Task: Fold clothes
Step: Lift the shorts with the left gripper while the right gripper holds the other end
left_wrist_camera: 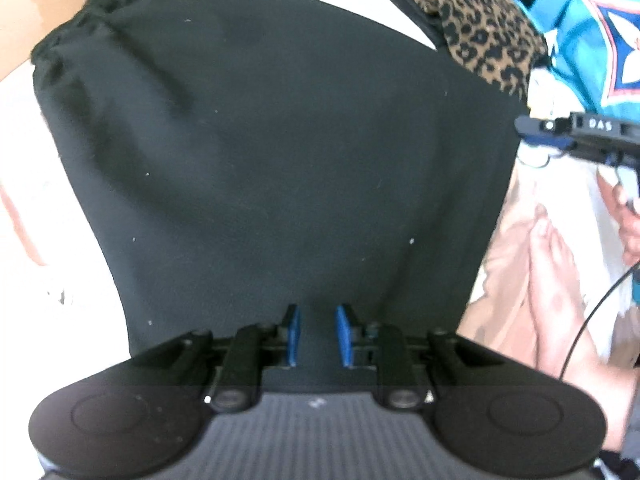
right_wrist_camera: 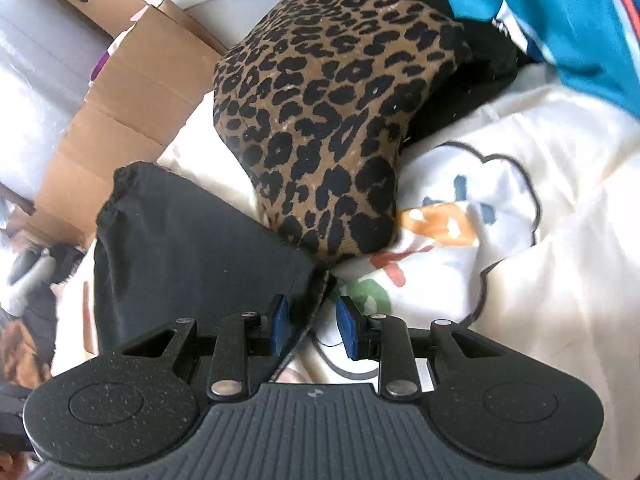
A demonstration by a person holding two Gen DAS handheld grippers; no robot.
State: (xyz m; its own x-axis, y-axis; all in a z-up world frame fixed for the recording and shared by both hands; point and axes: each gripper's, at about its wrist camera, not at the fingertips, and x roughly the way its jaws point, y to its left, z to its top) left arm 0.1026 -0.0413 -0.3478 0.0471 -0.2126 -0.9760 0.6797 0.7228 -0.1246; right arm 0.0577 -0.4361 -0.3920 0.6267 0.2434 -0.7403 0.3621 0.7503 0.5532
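1. Across a white bedspread (right_wrist_camera: 560, 208) with a cartoon print lies a folded black garment (left_wrist_camera: 272, 152), flat and smooth, its gathered waistband (left_wrist_camera: 68, 44) at the far left end in the left wrist view.
2. Above that garment hangs the left gripper (left_wrist_camera: 317, 334), pointing steeply down; its blue pads (left_wrist_camera: 294, 334) stand a little apart with only flat cloth below them, so it is released and grips nothing.
3. Over the garment's near right corner sits the right gripper (right_wrist_camera: 311, 328), its pads (right_wrist_camera: 280, 322) parted. The black hem (right_wrist_camera: 316, 292) runs up between them, but neither pad presses on it: released.
4. Just beyond the black garment lies a folded leopard-print piece (right_wrist_camera: 328, 112), touching its far edge.
5. Behind that is a teal and white garment (right_wrist_camera: 560, 20), bunched at the upper right.
6. Past the bed's left side stands a cardboard box (right_wrist_camera: 132, 92).
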